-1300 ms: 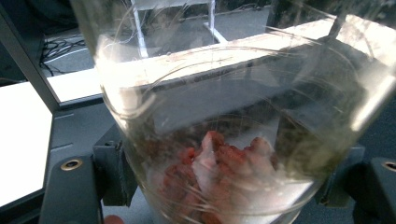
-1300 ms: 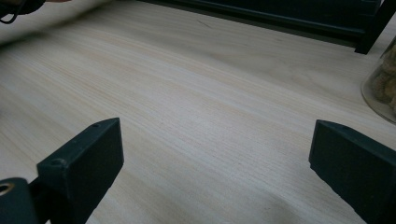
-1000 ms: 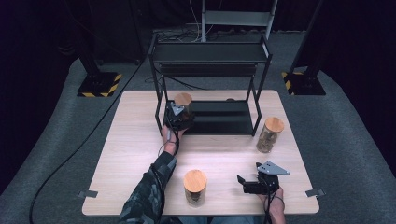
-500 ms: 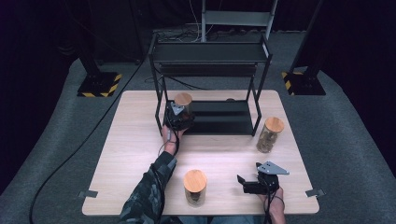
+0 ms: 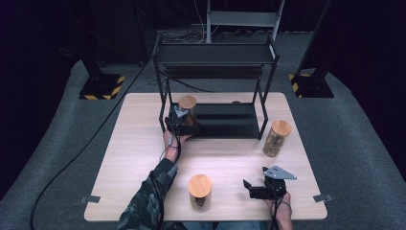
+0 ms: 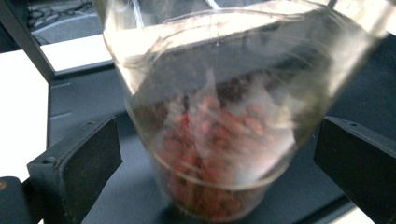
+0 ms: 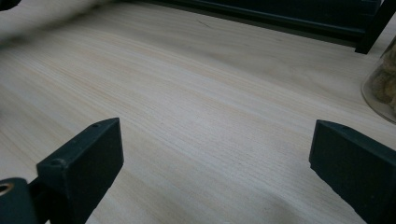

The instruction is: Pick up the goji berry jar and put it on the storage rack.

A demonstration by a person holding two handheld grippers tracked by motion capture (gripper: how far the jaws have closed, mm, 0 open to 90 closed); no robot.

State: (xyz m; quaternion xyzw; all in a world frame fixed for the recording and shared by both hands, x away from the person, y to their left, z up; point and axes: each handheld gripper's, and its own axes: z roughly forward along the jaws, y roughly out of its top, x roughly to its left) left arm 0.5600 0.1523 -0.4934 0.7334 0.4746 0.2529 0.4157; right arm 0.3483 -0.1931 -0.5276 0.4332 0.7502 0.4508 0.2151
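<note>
A glass jar [image 5: 187,108] with a wooden lid stands at the left end of the black rack's lower shelf [image 5: 230,120]. In the left gripper view the jar [image 6: 215,140] holds reddish pieces and sits on the dark shelf. My left gripper [image 5: 182,122] [image 6: 219,149] has just been opening. Its jaws now stand wide on either side of the jar with gaps to the glass. My right gripper [image 5: 249,187] [image 7: 215,158] rests low over the table's front right, open, with bare wood between its jaws.
The two-tier black rack [image 5: 215,52] stands at the back of the wooden table [image 5: 139,143]. A second lidded jar [image 5: 275,138] stands right of the rack's front right leg, its edge showing as a glass jar [image 7: 380,88]. A third jar [image 5: 199,191] stands near the front edge.
</note>
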